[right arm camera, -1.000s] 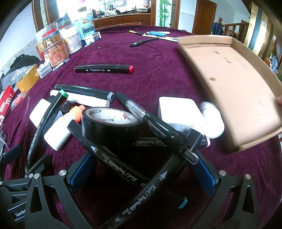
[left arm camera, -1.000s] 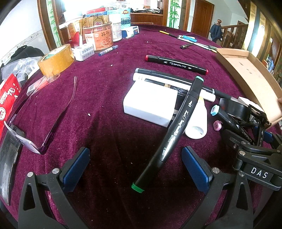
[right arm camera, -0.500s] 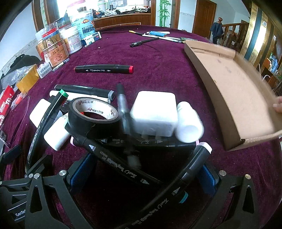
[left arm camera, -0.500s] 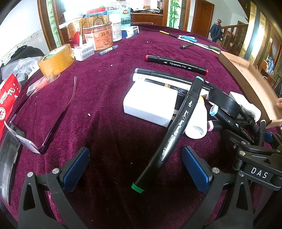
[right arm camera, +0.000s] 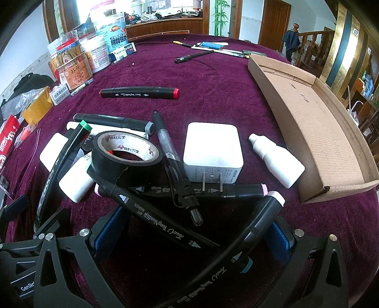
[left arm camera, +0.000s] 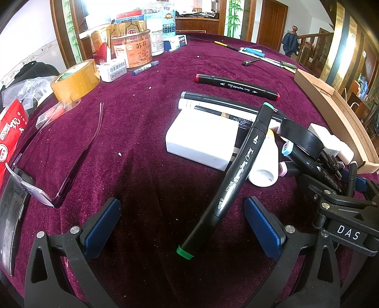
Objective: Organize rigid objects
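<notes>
Lying now emptied at the surface's right edge, the cardboard tray (right arm camera: 315, 123) has dumped its tape roll (right arm camera: 126, 155), charger (right arm camera: 213, 148) and markers beside it; both tongs, left (left arm camera: 187, 227) and right (right arm camera: 194, 239), spread, holding nothing—sorting restarts.

A deep purple velvet-covered table (left arm camera: 146, 132) filled the foreground. Beyond its far edge stood a brown wooden door (right arm camera: 274, 22), white walls with green bamboo panels (right arm camera: 220, 16), and a wooden stair railing (right arm camera: 312, 45) at right. Daylight glared from a far-left window (left arm camera: 99, 10).
</notes>
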A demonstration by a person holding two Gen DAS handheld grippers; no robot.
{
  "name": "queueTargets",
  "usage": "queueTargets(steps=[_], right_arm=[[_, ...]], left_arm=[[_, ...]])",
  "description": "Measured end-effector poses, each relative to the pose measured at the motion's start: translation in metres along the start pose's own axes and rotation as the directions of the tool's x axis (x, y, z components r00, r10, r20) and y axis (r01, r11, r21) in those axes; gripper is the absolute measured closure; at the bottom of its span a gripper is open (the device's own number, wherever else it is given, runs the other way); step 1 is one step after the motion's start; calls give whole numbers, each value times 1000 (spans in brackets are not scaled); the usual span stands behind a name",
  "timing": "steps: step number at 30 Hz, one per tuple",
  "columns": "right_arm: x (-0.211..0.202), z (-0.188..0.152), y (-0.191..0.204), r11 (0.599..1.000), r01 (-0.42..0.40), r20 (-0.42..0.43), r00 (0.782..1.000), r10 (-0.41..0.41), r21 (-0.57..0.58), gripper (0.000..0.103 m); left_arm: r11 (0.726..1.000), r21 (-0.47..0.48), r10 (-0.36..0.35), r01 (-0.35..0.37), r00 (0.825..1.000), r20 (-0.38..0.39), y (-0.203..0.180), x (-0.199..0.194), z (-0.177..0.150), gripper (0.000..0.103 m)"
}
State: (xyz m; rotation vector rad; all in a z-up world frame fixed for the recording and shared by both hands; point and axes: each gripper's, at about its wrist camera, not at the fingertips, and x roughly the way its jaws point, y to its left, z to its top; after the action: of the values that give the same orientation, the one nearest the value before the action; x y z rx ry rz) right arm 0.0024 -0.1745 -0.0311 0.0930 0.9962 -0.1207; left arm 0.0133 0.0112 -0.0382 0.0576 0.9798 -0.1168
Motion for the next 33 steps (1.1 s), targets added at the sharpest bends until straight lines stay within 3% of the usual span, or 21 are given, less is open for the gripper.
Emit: queueTargets(steps=[15, 18, 23, 24, 28, 31, 33], right_arm=[[1, -2, -8, 1000, -11, -6, 1000, 11, -25, 2], [1, 6, 0, 988, -79, -97, 993, 66, -136, 1], [-4, 5, -7, 940, -194, -240, 962, 127, -279, 1], [-5, -1, -3, 934, -182, -157, 978, 138, -307, 1], [-24, -18, -16, 902, -341, -227, 931, 286, -265, 6], [-48, -27, -32, 889, -377, -216, 920, 326, -261, 15], [-62, -27, -44, 880, -400, -214, 912, 351, -258, 24]], left_arm=[[999, 30, -19, 20, 999, -35, 0, 1, 2, 0], [997, 62, -41, 45, 997, -71, 1, 1, 4, 0], [992, 99, -63, 72, 994, -89, 2, -4, 2, 0], [993, 83, -73, 80, 994, -79, 4, -7, 0, 0], [990, 94, -98, 103, 994, -54, 2, -23, 1, 2], [981, 166, -102, 104, 995, -25, -7, -34, 11, 2], [974, 197, -97, 110, 993, -72, -12, -26, 20, 2]])
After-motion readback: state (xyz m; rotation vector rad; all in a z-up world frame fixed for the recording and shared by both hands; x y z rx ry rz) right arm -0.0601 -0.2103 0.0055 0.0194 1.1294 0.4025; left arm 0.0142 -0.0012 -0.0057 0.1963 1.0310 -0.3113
